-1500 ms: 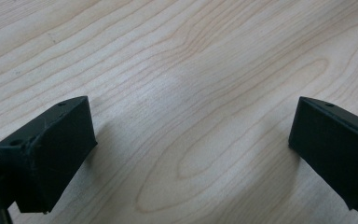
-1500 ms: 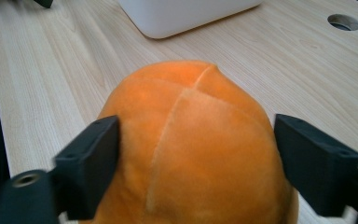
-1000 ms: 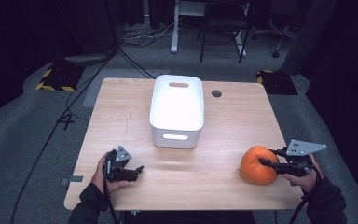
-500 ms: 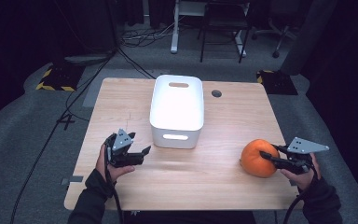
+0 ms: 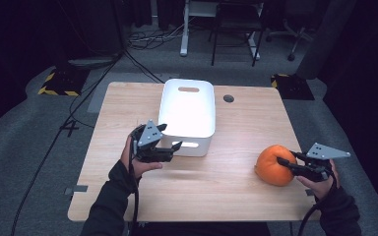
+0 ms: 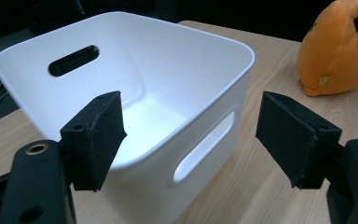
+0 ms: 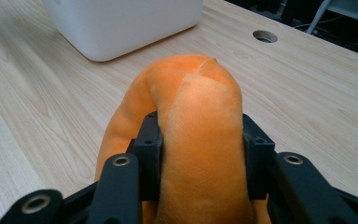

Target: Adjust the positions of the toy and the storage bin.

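While clamped in right hand-held gripper [image 5: 286,162], orange plush [image 5: 271,165] not yet binned; left hand-held gripper [image 5: 176,148] gaping empty beside white bin [image 5: 187,110], jaws just narrowed slightly.

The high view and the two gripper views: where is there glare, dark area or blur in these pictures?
High view: the white bin is overexposed, its inside glaring; the floor around the table falls into darkness. Left gripper view: the bin's bottom shines bright, and the near black pads look soft. Right gripper view: the orange plush toy is evenly lit, the far table edge slightly blurred.
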### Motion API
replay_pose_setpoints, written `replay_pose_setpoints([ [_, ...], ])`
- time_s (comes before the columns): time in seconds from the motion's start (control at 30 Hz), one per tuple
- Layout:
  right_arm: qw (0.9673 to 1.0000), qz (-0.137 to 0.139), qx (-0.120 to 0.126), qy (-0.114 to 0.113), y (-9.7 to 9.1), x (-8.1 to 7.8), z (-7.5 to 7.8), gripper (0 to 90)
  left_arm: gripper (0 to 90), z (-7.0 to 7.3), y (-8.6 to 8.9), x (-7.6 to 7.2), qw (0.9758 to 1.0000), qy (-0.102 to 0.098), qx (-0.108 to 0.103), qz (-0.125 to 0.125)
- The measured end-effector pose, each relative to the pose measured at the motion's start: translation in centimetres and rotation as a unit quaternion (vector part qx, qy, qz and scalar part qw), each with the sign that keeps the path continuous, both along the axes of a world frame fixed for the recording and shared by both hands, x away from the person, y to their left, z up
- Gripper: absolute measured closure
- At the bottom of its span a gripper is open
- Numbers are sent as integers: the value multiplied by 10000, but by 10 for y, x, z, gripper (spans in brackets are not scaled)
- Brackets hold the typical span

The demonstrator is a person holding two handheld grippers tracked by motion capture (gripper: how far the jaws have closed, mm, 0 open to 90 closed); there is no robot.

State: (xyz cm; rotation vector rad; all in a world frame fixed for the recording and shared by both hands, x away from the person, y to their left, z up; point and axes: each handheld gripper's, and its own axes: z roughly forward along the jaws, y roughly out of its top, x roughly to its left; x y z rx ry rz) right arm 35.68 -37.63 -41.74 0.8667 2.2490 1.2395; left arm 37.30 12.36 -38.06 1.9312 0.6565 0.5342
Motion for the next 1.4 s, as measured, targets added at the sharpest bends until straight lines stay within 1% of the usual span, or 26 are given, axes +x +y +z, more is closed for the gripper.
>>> replay_pose_setpoints([
  [0.13, 10000, -4, -10, 14, 0, -1, 0, 593, 243, 2, -19, 9, 9999, 90, -23, -118],
  [0.23, 10000, -13, -4, 15, -1, 0, -1, 586, 250, 3, -35, 14, 9994, 150, 79, -287],
  [0.3, 10000, -5, -14, 18, -1, 0, -1, 584, 258, 3, -43, 18, 9992, 119, 149, -364],
  [0.33, 10000, -4, -9, 36, -1, -1, -1, 583, 273, 3, -45, 19, 9990, 155, 129, -406],
  [0.37, 10000, -2, -11, 38, -1, -1, -1, 582, 287, 2, -49, 22, 9984, 188, 236, -474],
  [0.43, 10000, 3, -13, 37, -1, -1, -1, 579, 345, 1, -54, 25, 9978, 253, 219, -565],
  [0.5, 10000, -11, -12, 40, -1, -1, -1, 575, 414, -2, -60, 28, 9952, 436, 222, -845],
  [0.53, 10000, -7, -16, 33, -1, 0, -1, 574, 444, -3, -63, 30, 9942, 468, 314, -920],
  [0.57, 10000, -2, -16, 36, -1, 0, -1, 574, 447, -5, -67, 32, 9935, 545, 368, -931],
  [0.6, 10000, 4, -27, 31, -1, 0, -1, 574, 455, -6, -70, 34, 9931, 588, 335, -957],
  [0.63, 10000, 0, -28, 25, -1, 0, -1, 573, 503, -6, -71, 35, 9929, 594, 386, -960],
  [0.7, 10000, -3, -28, 25, -1, 0, -1, 573, 519, -8, -76, 37, 9919, 669, 444, -986],
  [0.77, 10000, -6, -18, 33, -1, 0, -2, 571, 563, -9, -81, 37, 9925, 645, 492, -917],
  [0.8, 10000, -10, -6, 40, -1, 0, -2, 570, 585, -9, -82, 37, 9918, 635, 602, -931],
  [0.83, 10000, 4, 1, 20, -2, 0, -2, 569, 659, -8, -83, 38, 9922, 646, 566, -903],
  [0.87, 10000, 4, 1, 20, -2, 0, -2, 567, 659, -7, -83, 39, 9918, 667, 617, -898],
  [0.93, 10000, 0, 19, 38, -2, 1, -2, 564, 726, -7, -86, 41, 9918, 742, 546, -886],
  [1.07, 10000, 23, 11, 53, -2, 1, -2, 560, 736, -8, -95, 46, 9897, 895, 753, -822],
  [1.1, 10000, 21, 11, 56, -2, 0, -2, 560, 734, -11, -100, 48, 9881, 959, 896, -799],
  [1.13, 10000, 26, 0, 47, -2, 0, -2, 560, 731, -12, -102, 48, 9875, 964, 954, -798],
  [1.17, 10000, 30, 2, 49, -1, 0, -2, 560, 745, -13, -104, 48, 9891, 935, 832, -774],
  [1.2, 10000, 26, 2, 54, -1, 0, -2, 560, 774, -12, -105, 49, 9891, 966, 789, -786],
  [1.23, 10000, 25, 1, 54, -1, 0, -2, 561, 790, -11, -106, 48, 9898, 912, 757, -793],
  [1.33, 10000, 24, -5, 49, -1, 0, -2, 561, 806, -12, -114, 44, 9913, 788, 784, -708],
  [1.37, 10000, 14, -4, 45, -1, 0, -2, 561, 807, -12, -118, 42, 9911, 788, 781, -740],
  [1.4, 10000, 13, -2, 43, -2, 0, -2, 562, 809, -12, -122, 41, 9904, 743, 860, -792],
])
